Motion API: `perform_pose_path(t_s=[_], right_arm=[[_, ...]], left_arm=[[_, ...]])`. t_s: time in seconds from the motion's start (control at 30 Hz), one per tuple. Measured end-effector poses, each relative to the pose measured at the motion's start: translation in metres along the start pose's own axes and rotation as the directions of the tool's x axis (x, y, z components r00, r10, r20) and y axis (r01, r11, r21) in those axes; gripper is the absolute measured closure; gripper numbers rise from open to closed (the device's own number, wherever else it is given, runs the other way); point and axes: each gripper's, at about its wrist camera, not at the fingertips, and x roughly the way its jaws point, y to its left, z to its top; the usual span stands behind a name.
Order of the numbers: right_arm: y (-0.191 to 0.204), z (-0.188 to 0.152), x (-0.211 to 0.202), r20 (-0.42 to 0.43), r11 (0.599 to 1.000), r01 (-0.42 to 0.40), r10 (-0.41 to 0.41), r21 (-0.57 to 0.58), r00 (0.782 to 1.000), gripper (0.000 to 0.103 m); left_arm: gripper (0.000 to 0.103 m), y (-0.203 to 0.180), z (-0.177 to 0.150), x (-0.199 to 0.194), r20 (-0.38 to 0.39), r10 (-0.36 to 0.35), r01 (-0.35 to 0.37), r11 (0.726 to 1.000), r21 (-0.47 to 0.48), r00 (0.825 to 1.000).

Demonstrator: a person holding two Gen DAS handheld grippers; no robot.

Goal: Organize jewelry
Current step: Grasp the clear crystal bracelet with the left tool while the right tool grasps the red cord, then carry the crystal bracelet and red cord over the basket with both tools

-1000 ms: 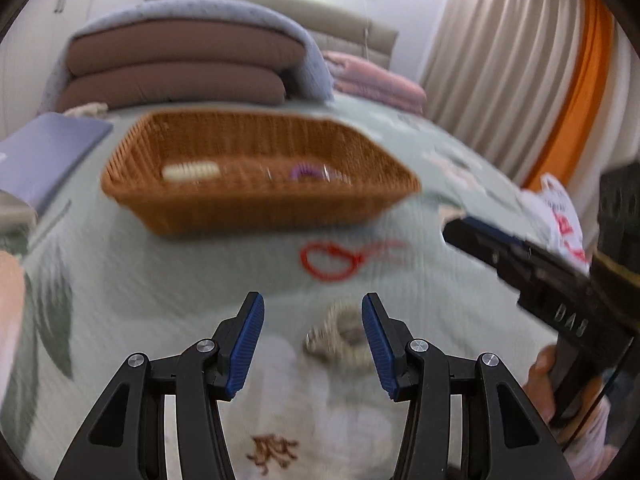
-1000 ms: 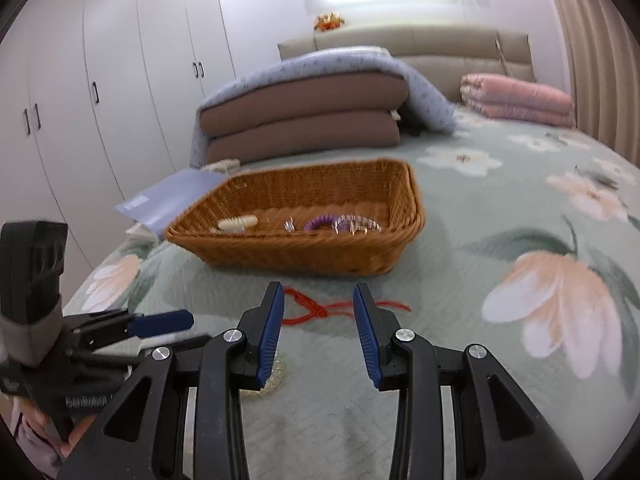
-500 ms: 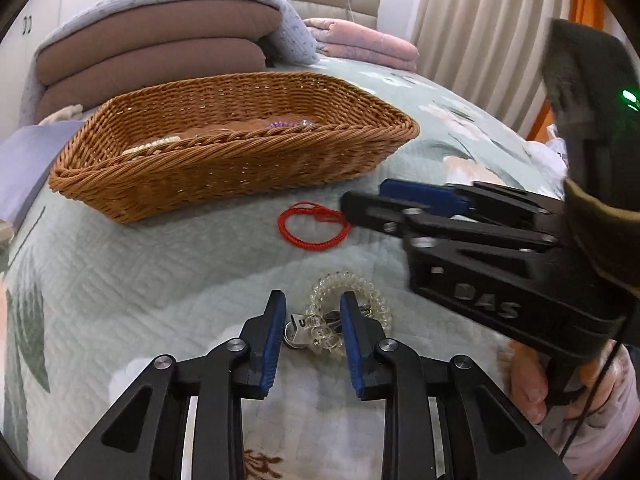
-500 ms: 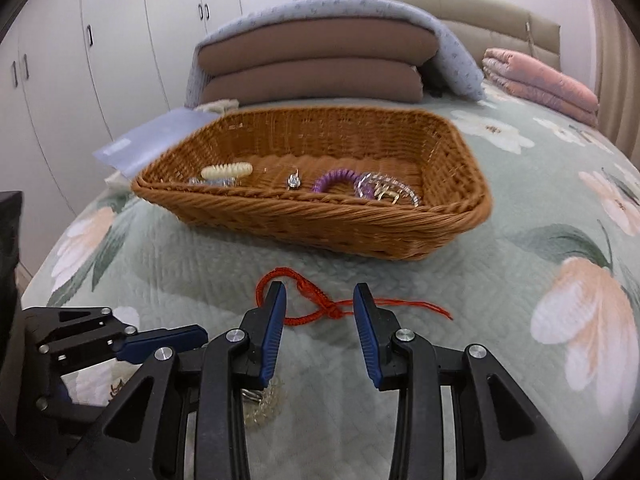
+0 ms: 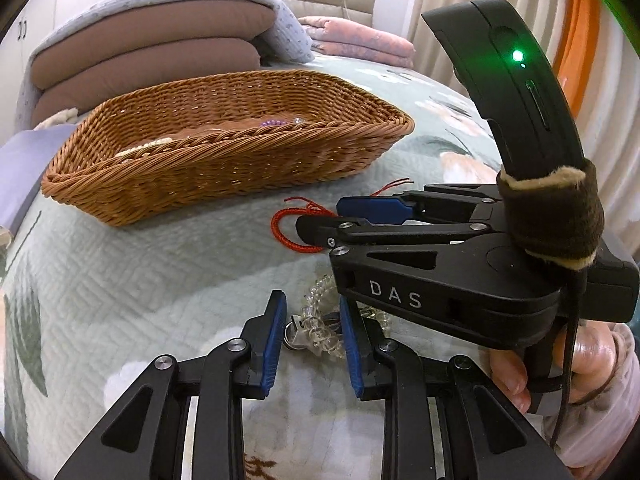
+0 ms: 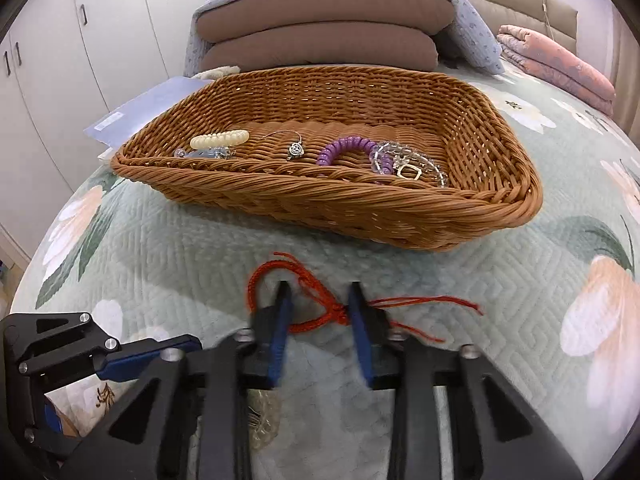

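Nearest the left wrist camera, the left gripper (image 5: 313, 334) has its blue-padded jaws spread on either side of a clear coiled bracelet (image 5: 322, 330) lying on the pale green quilted bedspread (image 5: 140, 280). The bracelet is a translucent spiral of glassy loops, with a small silver piece at its left edge; the pads flank it, and whether they touch it cannot be told.

Just beyond, the right gripper (image 6: 318, 312) reaches in from the right and covers the far side of the clear coil in the left view. Its jaws are also spread — they sit over a red cord bracelet (image 6: 304, 292), a braided loop with a knot and loose thread ends trailing to the right. The knot lies between the fingers; the loop curves round the left one. The fingers look blurred in the right view, so contact is unclear.

Farther on stands a brown wicker basket (image 6: 500, 204), its near rim close to the red cord. Inside lie a cream beaded bracelet (image 6: 219, 139), a small silver pendant (image 6: 296, 150), a purple beaded bracelet (image 6: 348, 150) and a clear crystal bracelet (image 6: 412, 164) — the last two overlapping.

Behind the basket are stacked brown cushions (image 6: 320, 32) under a blue blanket, a folded pink quilt (image 6: 560, 60) to the right, and white wardrobe doors (image 6: 100, 20) on the left.
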Motion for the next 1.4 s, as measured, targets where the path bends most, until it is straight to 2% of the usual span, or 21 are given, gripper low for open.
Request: perform_pose_path(t_s=[0.07, 0.17, 0.4, 0.5, 0.57, 0.7, 0.87, 1.07, 1.2, 1.27, 1.4], right_arm=[[-0.001, -0.001, -0.001, 0.003, 1.000, -0.004, 0.004, 0.006, 1.000, 0.090], [-0.003, -0.002, -0.003, 0.011, 1.000, -0.005, 0.005, 0.019, 1.000, 0.094], [-0.005, -0.006, -0.012, 0.047, 0.999, -0.014, 0.012, 0.034, 0.999, 0.095], [-0.009, -0.008, -0.028, 0.116, 0.997, -0.059, 0.053, 0.044, 0.992, 0.095], [-0.011, -0.009, -0.036, 0.148, 0.996, -0.069, 0.061, 0.051, 0.987, 0.095], [-0.015, -0.009, -0.039, 0.162, 0.993, -0.095, 0.083, 0.068, 0.983, 0.095], [-0.017, -0.012, -0.056, 0.233, 0.989, -0.136, 0.118, 0.062, 0.965, 0.095], [-0.018, -0.011, -0.072, 0.291, 0.989, -0.130, 0.104, 0.072, 0.951, 0.095], [-0.018, 0.000, -0.092, 0.343, 0.990, -0.114, 0.079, 0.084, 0.936, 0.095], [-0.016, 0.012, -0.099, 0.359, 0.992, -0.099, 0.063, 0.082, 0.931, 0.094], [-0.015, 0.048, -0.096, 0.362, 0.997, -0.037, 0.008, 0.072, 0.932, 0.094]], left_arm=[[0.083, -0.001, 0.000, 0.000, 0.006, 0.000, 0.000, 1.000, -0.002, 1.000], [0.085, 0.002, 0.000, -0.002, 0.011, -0.010, 0.010, 1.000, -0.014, 1.000], [0.087, 0.002, -0.003, -0.011, 0.046, -0.016, 0.016, 1.000, -0.012, 0.999], [0.093, 0.004, -0.005, -0.022, 0.091, -0.051, 0.054, 0.998, -0.031, 0.995], [0.093, 0.008, -0.005, -0.028, 0.120, -0.063, 0.069, 0.996, -0.049, 0.991], [0.094, 0.016, -0.005, -0.032, 0.135, -0.086, 0.098, 0.992, -0.083, 0.987], [0.094, 0.019, -0.006, -0.043, 0.180, -0.120, 0.139, 0.986, -0.096, 0.976], [0.094, 0.028, -0.006, -0.055, 0.228, -0.127, 0.161, 0.977, -0.140, 0.965], [0.094, 0.042, 0.007, -0.081, 0.319, -0.131, 0.193, 0.966, -0.170, 0.939], [0.094, 0.051, 0.021, -0.096, 0.370, -0.143, 0.222, 0.958, -0.180, 0.918], [0.094, 0.064, 0.057, -0.106, 0.416, -0.094, 0.182, 0.967, -0.178, 0.904]])
